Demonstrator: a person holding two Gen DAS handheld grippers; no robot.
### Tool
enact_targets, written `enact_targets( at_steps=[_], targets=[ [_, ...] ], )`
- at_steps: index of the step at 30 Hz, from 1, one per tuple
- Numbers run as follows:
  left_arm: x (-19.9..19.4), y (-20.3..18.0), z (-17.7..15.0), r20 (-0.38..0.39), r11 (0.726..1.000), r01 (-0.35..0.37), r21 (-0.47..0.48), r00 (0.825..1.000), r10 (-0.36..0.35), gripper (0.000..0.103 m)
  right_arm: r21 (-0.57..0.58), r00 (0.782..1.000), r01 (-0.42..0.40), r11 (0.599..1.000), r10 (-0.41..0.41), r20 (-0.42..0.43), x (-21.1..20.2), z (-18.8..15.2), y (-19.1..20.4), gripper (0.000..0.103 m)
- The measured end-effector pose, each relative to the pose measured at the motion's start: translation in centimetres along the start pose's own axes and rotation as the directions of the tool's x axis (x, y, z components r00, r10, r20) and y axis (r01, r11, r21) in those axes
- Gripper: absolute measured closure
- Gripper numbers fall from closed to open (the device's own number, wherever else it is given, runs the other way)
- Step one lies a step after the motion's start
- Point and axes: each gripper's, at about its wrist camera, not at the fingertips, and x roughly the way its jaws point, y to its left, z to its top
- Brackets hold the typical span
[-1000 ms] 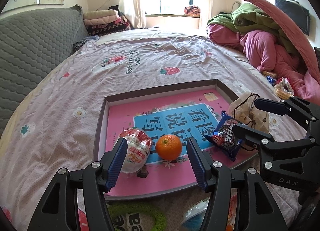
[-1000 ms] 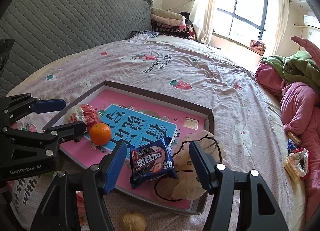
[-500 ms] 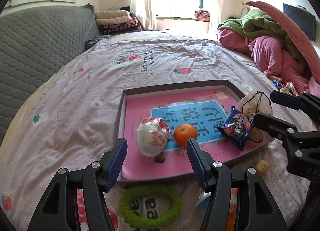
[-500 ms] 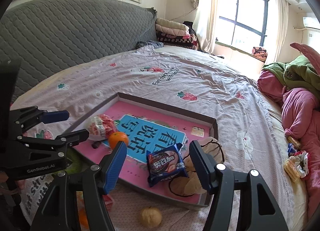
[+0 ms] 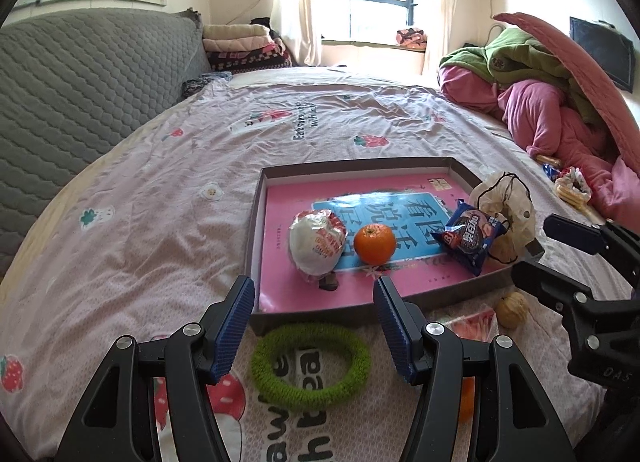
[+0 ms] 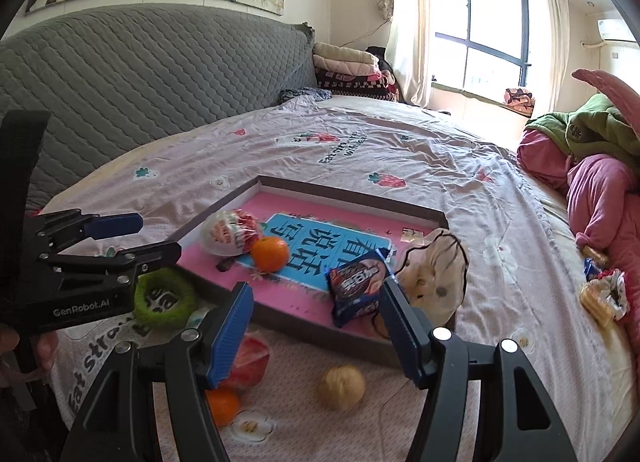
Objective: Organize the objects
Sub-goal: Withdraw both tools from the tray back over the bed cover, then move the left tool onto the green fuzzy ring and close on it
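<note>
- Shallow grey cardboard tray with pink printed floor [image 5: 256, 218] lies flat on the pink patterned bedsheet [image 5: 160, 190]. Stiff but thin-walled; I'd leave it where it is and load into it.
- Beige drawstring cloth pouch [image 6: 434, 274] sits at the tray's right corner, half over the rim. Soft, floppy; pinch a fold or the cord.
- Fuzzy green knitted ring [image 5: 310, 366] is on the sheet just outside the tray's near wall, between my left gripper [image 5: 314, 326] jaws in view. Light, squashy; grab across one side of the band.
- White-and-red wrapped round snack [image 5: 318, 240] in tray. Crinkly film, likely slippery; clamp mid-body.
- Blue foil biscuit packet [image 6: 356, 280] in tray leaning on pouch. Light, crushable; take by edge seam.
- Orange mandarin [image 5: 374, 244] in tray, touching the wrapped snack in the right view. Round, may roll; gentle squeeze across the middle.
- Tan walnut [image 6: 341, 387] on sheet outside tray, near my right gripper [image 6: 316, 332]. Hard, small, rolls easily.
- Both pairs of jaws stand wide, nothing held.
</note>
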Motion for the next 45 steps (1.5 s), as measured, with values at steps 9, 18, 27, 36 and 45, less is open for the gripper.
enact_targets(
  at_steps=[9,18,27,36,45],
  targets=[
    [-1.0,0.3,-2.2,-0.021,1.000,-0.005,-0.001,1.000,0.005,0.039,-0.006,1.000,-0.024,1.000,0.024,0.018,-1.6,-1.7,1.7,0.036],
    [-1.8,0.8,-3.8,-0.040,1.000,-0.022,0.001,0.999,0.022,0.039,-0.034,0.999,-0.034,0.999,0.034,-0.006,-2.0,-3.7,3.5,0.036],
    [-2.2,0.6,-4.8,-0.066,1.000,-0.013,0.024,0.998,0.014,0.039,-0.048,0.997,-0.047,0.998,0.044,-0.058,-1.7,-5.4,4.7,0.036],
    [-1.2,0.5,-6.1,-0.136,0.999,0.027,0.018,0.990,-0.024,0.039,-0.038,0.993,-0.055,0.998,0.050,-0.110,-0.9,-6.2,4.8,0.036],
    [-0.3,0.6,-6.4,-0.144,0.999,0.051,0.001,0.988,-0.050,0.039,-0.030,0.986,-0.080,0.996,0.075,-0.152,0.0,-6.8,4.9,0.036]
  ],
)
